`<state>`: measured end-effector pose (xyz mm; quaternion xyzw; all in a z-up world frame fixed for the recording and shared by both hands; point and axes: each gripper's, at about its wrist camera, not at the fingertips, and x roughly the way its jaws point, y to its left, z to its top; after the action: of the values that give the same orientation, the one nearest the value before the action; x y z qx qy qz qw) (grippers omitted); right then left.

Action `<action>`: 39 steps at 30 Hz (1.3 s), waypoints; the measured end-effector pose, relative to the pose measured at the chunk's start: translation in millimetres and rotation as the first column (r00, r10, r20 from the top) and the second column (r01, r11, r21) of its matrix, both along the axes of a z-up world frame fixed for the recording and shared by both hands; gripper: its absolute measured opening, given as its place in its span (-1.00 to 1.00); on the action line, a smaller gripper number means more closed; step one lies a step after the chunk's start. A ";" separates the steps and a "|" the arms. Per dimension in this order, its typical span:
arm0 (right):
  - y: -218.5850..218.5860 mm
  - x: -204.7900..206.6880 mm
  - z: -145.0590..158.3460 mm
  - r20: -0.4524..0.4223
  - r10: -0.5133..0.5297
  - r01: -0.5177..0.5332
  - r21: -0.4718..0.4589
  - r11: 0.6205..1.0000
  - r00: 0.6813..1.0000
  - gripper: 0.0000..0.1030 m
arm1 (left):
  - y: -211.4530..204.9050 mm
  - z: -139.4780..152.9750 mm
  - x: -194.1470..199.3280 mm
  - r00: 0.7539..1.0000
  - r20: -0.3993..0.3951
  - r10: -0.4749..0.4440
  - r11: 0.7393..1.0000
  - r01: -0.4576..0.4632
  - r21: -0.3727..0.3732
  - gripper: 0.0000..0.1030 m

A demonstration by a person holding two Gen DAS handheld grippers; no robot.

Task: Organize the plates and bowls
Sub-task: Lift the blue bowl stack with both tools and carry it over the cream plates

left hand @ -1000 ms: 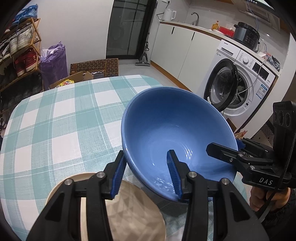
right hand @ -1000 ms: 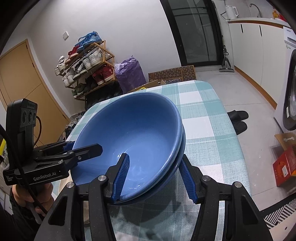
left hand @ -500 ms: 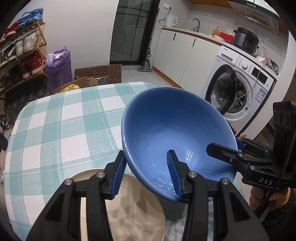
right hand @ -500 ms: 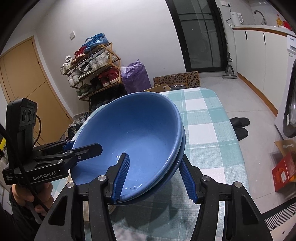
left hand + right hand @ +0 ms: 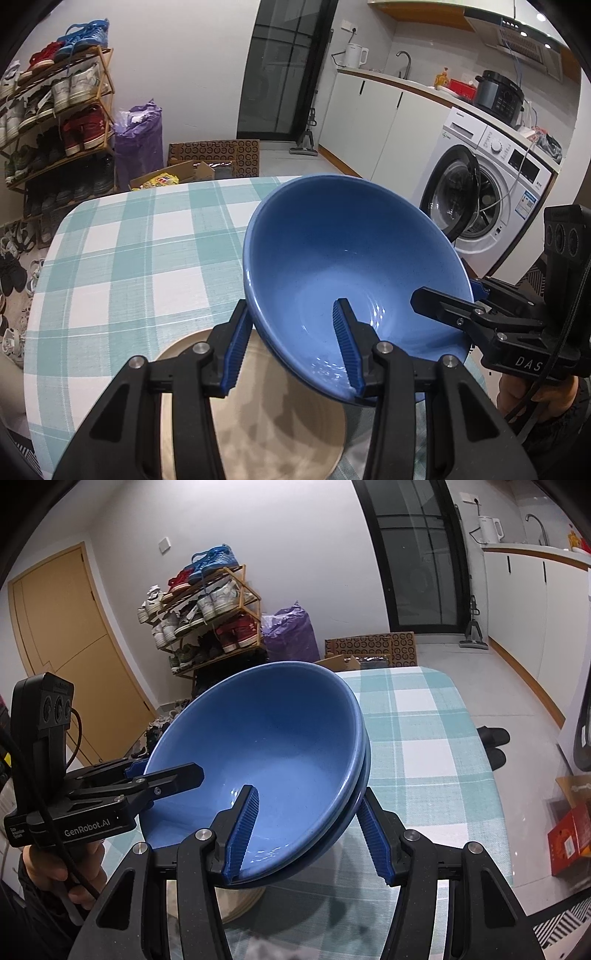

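Observation:
Two nested blue bowls (image 5: pixel 343 258) hang in the air above the checked table (image 5: pixel 122 258), held from both sides. My left gripper (image 5: pixel 295 347) is shut on their near rim, one finger inside and one outside. My right gripper (image 5: pixel 306 834) is shut on the opposite rim of the blue bowls (image 5: pixel 273 749), where both stacked rims show. A beige plate (image 5: pixel 266 428) lies on the table below the bowls; its edge also shows in the right wrist view (image 5: pixel 240 901). Each gripper shows in the other's view.
A washing machine (image 5: pixel 491 199) with its door open stands right of the table. A shoe rack (image 5: pixel 55 110), a purple bag (image 5: pixel 138 144) and cardboard boxes (image 5: pixel 210 158) stand beyond the far edge. Slippers (image 5: pixel 493 742) lie on the floor.
Both grippers have lifted the stacked bowls higher above the table, still gripping the rims. More of the beige plate and the room behind shows now.

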<state>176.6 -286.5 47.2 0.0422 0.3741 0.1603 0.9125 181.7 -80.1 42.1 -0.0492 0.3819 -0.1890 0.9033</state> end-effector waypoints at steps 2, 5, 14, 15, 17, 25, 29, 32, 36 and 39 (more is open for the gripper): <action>5.8 -0.1 1.5 0.001 0.010 -0.010 0.001 1.000 1.000 0.11 | 5.2 0.4 -1.9 1.000 0.002 0.011 1.000 -0.011 0.002 -0.14; 14.0 0.5 2.7 0.003 0.028 -0.028 -0.001 1.000 1.000 0.10 | 13.7 2.0 -6.3 1.000 0.007 0.029 1.000 -0.029 0.001 -0.14; 39.8 2.9 3.4 0.005 0.076 -0.076 -0.003 0.997 0.997 0.10 | 37.0 1.0 -16.7 0.997 0.013 0.077 0.997 -0.077 0.005 -0.14; 43.2 2.6 3.5 0.005 0.082 -0.082 -0.004 0.997 0.997 0.10 | 39.5 0.4 -17.7 0.997 0.012 0.083 0.997 -0.083 0.004 -0.14; 49.3 2.4 2.9 0.005 0.096 -0.096 -0.004 0.995 0.995 0.10 | 44.8 -0.2 -20.5 0.995 0.010 0.095 0.995 -0.096 0.004 -0.14; 72.5 1.5 -2.5 -0.001 0.148 -0.148 -0.004 0.989 0.989 0.10 | 64.6 -1.9 -30.9 0.989 0.014 0.146 0.989 -0.146 0.012 -0.14; 82.2 1.7 -5.2 -0.003 0.170 -0.170 -0.002 0.985 0.985 0.10 | 72.4 -6.0 -35.6 0.987 0.009 0.162 0.986 -0.162 0.022 -0.14; 88.9 1.1 -9.8 -0.008 0.183 -0.183 -0.007 0.983 0.983 0.10 | 75.9 -8.6 -38.4 0.985 0.007 0.174 0.984 -0.174 0.030 -0.14; 94.6 -0.6 -14.7 -0.016 0.194 -0.194 -0.004 0.981 0.981 0.10 | 81.3 -13.4 -41.3 0.983 -0.001 0.186 0.982 -0.186 0.027 -0.14; 98.1 0.1 -18.8 -0.023 0.202 -0.202 -0.005 0.979 0.979 0.10 | 83.8 -17.2 -42.5 0.981 -0.010 0.195 0.981 -0.194 0.027 -0.14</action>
<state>176.7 -188.4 28.4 0.0027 0.3873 0.2503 0.8873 139.2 3.7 24.9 -0.0758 0.3832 -0.0946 0.9157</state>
